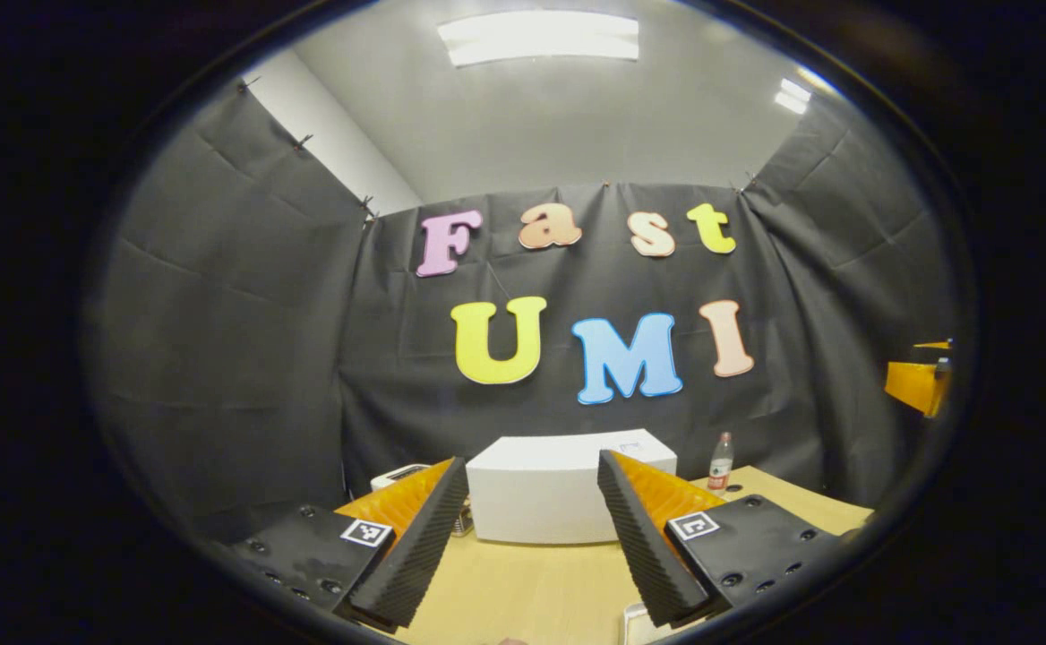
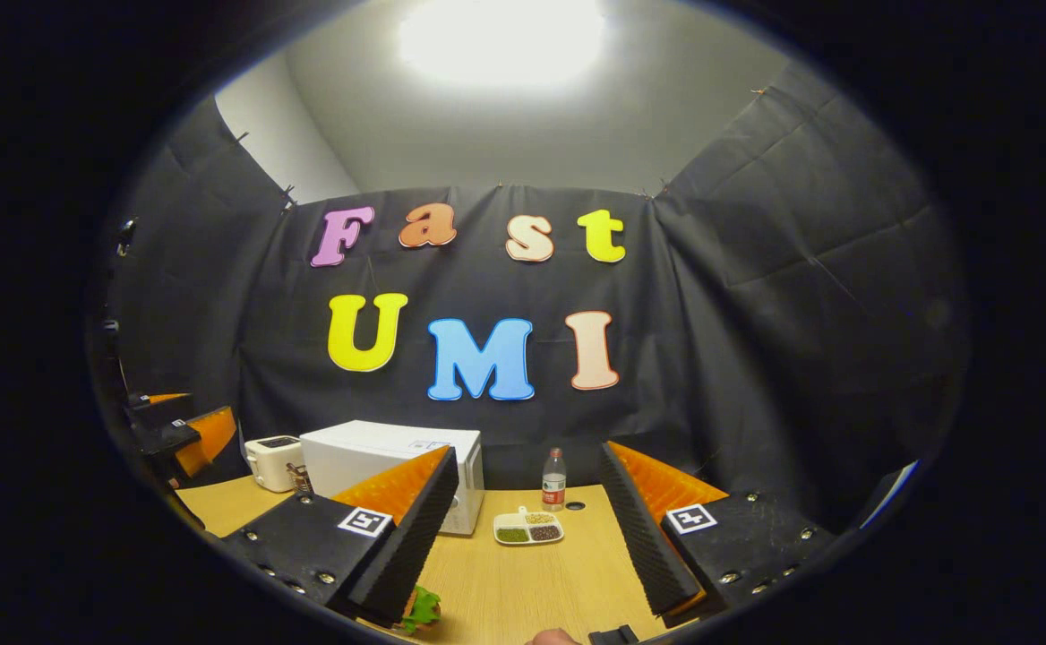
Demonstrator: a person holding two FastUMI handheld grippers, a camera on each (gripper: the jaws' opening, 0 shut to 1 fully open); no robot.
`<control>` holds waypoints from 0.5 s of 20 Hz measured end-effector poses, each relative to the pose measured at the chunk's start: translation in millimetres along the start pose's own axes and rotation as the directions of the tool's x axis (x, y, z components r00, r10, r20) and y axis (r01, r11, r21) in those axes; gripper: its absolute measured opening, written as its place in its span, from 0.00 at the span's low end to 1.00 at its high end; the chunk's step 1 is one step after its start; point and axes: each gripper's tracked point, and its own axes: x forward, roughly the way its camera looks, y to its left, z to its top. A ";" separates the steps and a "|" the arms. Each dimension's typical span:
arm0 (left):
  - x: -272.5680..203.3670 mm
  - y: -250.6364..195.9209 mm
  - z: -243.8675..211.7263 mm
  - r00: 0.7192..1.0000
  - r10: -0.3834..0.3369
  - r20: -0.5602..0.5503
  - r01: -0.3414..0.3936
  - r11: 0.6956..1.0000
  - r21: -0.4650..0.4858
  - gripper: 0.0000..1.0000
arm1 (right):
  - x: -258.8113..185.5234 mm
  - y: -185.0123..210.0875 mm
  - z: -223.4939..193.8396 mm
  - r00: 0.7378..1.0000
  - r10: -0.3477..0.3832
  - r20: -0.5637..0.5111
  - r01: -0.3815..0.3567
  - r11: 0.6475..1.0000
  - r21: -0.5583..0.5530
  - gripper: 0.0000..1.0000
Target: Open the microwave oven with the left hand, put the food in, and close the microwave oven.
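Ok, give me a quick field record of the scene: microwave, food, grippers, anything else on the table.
microwave: white microwave at the back of the wooden table, door shut
food: divided dish with three fillings, on the table right of the microwave, untouched
left gripper: jaws open, empty, facing the microwave
right gripper: jaws open, empty, facing the dish
other items: water bottle behind the dish; white toaster left of the microwave
task stage: not yet started

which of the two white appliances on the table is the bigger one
The white box-shaped microwave oven is the bigger. The small white toaster beside it, on its left in the right gripper view, is lower and narrower, with a dark top.
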 end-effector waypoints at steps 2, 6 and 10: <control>23.7 -8.1 -6.8 1.000 -0.031 0.002 0.031 1.000 0.002 1.00 | 5.3 -1.3 0.1 0.999 -0.036 0.000 0.036 0.999 -0.004 0.95; 74.4 -22.1 -24.7 0.997 -0.079 0.007 0.079 0.997 0.018 1.00 | 18.6 4.8 6.6 0.997 -0.079 0.019 0.079 0.997 -0.005 0.95; 118.9 -42.6 -49.3 0.990 -0.141 -0.011 0.142 0.990 0.014 1.00 | 31.7 7.3 3.7 0.991 -0.131 0.021 0.132 0.991 -0.025 0.95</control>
